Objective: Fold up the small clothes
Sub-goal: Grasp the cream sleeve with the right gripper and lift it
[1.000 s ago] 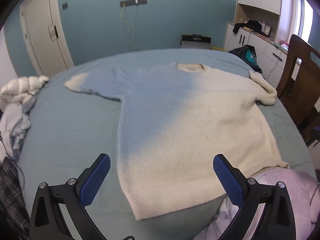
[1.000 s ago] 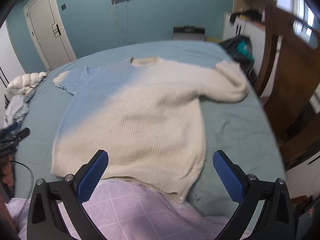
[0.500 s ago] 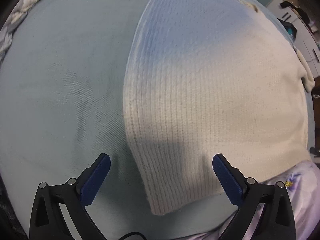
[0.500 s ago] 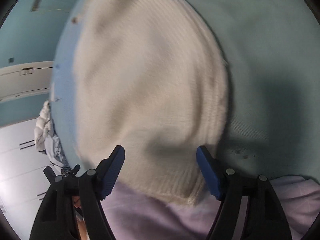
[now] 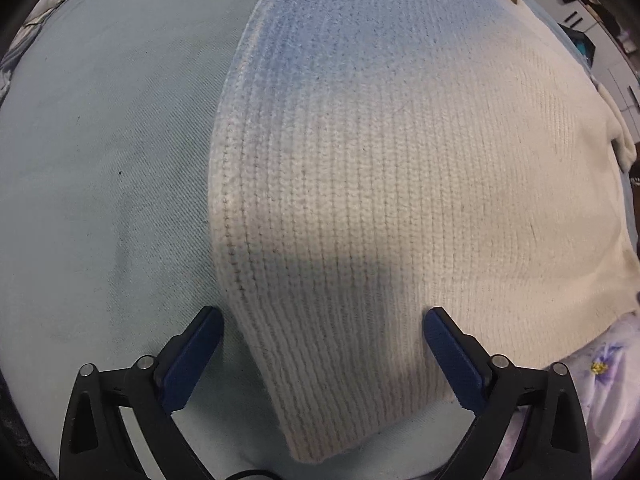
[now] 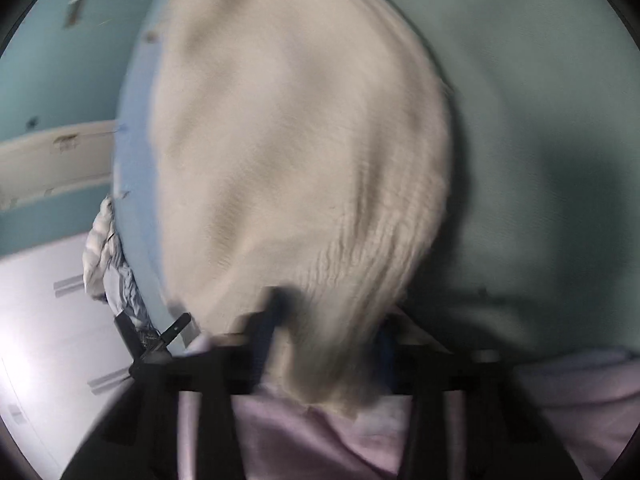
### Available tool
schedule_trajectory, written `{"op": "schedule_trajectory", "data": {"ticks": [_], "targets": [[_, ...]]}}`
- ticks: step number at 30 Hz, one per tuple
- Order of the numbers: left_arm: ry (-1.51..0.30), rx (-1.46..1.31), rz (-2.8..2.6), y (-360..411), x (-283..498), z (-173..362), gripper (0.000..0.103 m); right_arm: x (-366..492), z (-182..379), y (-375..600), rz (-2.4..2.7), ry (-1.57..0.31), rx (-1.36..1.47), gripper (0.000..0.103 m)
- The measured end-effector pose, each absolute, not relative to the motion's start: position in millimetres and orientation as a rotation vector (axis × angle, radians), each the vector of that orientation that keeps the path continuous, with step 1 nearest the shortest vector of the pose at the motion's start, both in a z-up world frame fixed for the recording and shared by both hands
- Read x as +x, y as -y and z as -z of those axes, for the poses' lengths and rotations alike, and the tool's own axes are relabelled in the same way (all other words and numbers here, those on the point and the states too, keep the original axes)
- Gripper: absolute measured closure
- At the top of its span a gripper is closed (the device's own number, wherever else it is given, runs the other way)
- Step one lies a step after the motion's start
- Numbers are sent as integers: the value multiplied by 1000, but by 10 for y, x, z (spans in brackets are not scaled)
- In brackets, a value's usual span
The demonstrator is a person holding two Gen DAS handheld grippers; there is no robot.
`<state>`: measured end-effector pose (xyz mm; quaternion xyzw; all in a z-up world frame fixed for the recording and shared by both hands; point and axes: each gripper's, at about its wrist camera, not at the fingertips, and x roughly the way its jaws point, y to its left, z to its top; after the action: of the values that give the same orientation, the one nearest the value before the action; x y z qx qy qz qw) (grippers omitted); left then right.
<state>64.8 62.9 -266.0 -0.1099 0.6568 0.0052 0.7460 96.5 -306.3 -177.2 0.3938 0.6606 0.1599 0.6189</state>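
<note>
A cream knit sweater point(image 5: 392, 184) lies flat on a pale blue bed point(image 5: 104, 152). Part of the sweater looks blue near the top.

The left gripper point(image 5: 322, 354) points down at the sweater's bottom left corner. Its jaws are wide apart and have just come in a little. The corner sits between the two blue pads point(image 5: 192, 364). The left pad rests on the bed just beside the sweater's edge. The right pad is over the knit. They do not pinch it.

The right gripper point(image 6: 332, 344) is at the sweater's point(image 6: 296, 168) bottom right hem. Its jaws have just been closing. This view is blurry, but the knit seems bunched up and pinched between them. A lilac cloth point(image 6: 320, 432) lies just under the hem.
</note>
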Motion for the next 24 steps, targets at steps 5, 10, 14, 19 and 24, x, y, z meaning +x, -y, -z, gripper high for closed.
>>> {"op": "schedule_trajectory", "data": {"ticks": [5,10,14,19,24], "targets": [[-1433,-218,2,-837,452,2209,94,878,1294,3133,-433,-1385,877,96],[-1376,-256,70,-844,167,1886,96,609,807,3264,-490,-1328,810,97],[-1390,-256,95,-866,-1,1843,96,619,1132,3441,-437,-1362,757,97],[-1475,-254,27,-906,-48,1979,94,816,1695,3403,-371,-1528,763,87],[-1384,-416,54,-1098,83,1614,89,1267,1318,3878,-221,-1463,717,48]]}}
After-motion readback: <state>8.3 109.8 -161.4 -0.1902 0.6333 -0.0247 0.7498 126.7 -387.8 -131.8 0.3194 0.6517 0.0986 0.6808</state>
